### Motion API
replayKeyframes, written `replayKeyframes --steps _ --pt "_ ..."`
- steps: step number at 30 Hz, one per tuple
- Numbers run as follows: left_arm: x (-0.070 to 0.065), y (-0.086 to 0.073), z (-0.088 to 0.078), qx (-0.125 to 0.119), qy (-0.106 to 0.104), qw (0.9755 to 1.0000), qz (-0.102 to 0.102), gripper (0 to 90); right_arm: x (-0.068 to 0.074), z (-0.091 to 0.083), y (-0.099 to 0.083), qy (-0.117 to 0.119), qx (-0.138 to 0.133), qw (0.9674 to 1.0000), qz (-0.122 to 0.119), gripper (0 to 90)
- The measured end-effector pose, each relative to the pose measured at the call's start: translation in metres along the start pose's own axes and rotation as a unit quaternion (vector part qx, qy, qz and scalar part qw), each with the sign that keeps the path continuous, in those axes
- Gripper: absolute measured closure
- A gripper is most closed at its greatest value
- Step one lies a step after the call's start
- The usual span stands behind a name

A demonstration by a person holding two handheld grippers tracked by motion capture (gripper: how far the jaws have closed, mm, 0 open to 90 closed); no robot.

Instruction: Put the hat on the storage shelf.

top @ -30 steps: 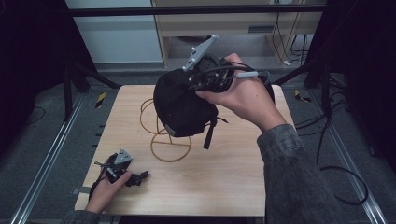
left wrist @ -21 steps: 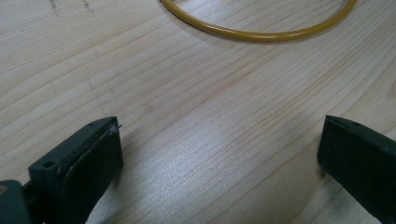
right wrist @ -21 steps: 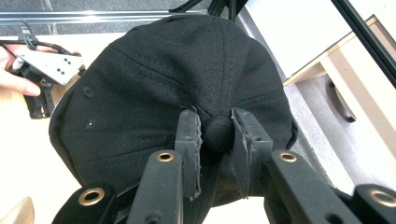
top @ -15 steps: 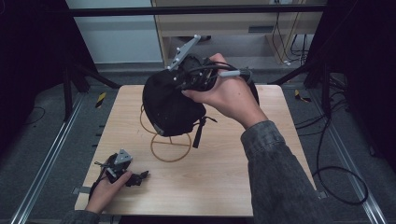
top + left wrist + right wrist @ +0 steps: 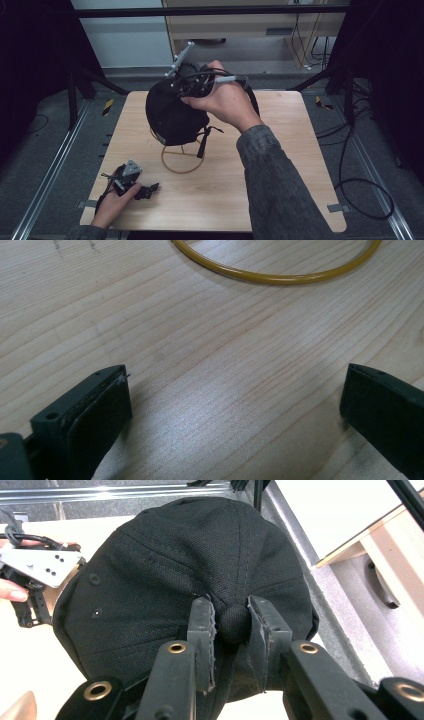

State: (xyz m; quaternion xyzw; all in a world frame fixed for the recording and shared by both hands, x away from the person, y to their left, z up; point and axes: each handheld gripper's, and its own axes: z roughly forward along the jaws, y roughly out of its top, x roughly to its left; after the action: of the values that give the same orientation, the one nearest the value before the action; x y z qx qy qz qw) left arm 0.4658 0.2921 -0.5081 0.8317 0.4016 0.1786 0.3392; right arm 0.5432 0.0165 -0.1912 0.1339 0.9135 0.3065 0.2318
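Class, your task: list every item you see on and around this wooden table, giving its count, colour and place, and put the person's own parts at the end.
Black fabric baseball cap: one, black, over the table's middle, above the wire stand, pinched at its top button.
Yellow wire stand with ring base: one, yellow, on the table under the cap.
Light wooden table: one, pale wood, centre of the high view.
Wooden cabinet: one, beige, behind the table.
Black cables: several, on the floor at right.
Left gripper: one, black, fingers open, resting near the table's front left corner.
Right gripper: one, black, fingers shut on the cap's button.
Grey sleeve: one, right forearm.
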Motion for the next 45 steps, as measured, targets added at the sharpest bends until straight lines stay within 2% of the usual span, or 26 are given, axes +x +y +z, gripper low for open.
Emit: replayKeyframes --steps 11,25,36,41,45 --pt "0.0 0.0 0.0 0.0 -0.001 1.0 0.0 0.0 0.006 0.027 0.008 0.006 0.013 0.9999 -0.004 73.4" --pt "0.0 0.0 0.0 -0.002 -0.001 1.0 -0.001 0.0 0.007 0.055 0.008 0.014 0.027 0.9995 0.013 73.1" --pt "0.0 0.0 0.0 -0.002 -0.001 1.0 -0.001 0.0 0.006 0.058 0.008 0.013 0.018 0.9995 0.022 69.3" --pt "0.0 0.0 0.0 -0.002 -0.001 1.0 -0.001 0.0 0.007 0.054 0.008 0.016 0.001 0.9994 0.031 65.7" --pt "0.0 0.0 0.0 -0.002 -0.001 1.0 -0.001 0.0 0.008 0.049 0.006 0.015 -0.003 0.9993 0.033 63.9"
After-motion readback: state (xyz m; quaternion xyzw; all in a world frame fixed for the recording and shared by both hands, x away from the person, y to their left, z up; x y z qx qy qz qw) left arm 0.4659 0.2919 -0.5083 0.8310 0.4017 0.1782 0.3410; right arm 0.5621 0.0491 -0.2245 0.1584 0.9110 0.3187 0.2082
